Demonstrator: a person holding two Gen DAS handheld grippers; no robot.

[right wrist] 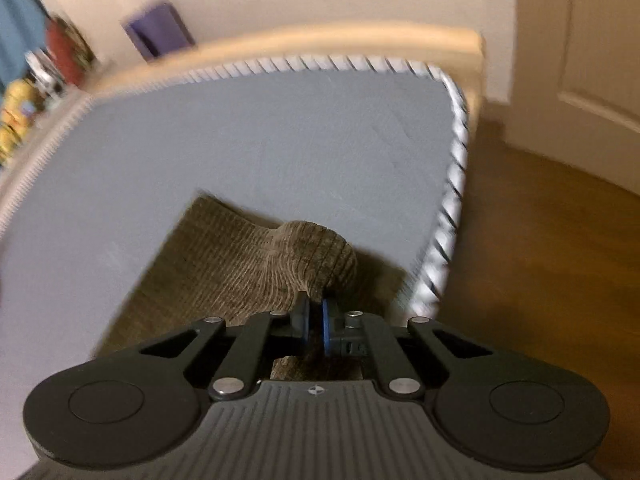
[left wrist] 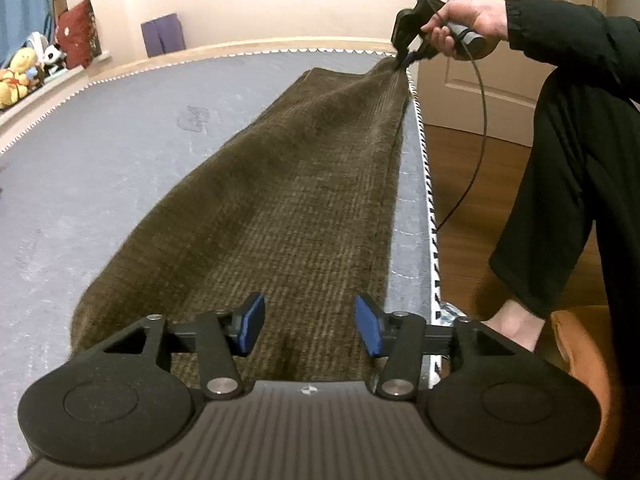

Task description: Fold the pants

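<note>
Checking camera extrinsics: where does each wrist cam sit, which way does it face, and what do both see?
Left wrist: on the open left gripper at the near end of the pants, looking along them over the bed; shows the right gripper, right hand and legs.
Right wrist: on the right gripper, shut on a raised bunch of the pants, angled down toward the bed's far corner; no body visible.
Shared: pants, bed, purple item, door.

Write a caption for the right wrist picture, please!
Right gripper pinches a raised corner of brown pants above the grey mattress.
</note>
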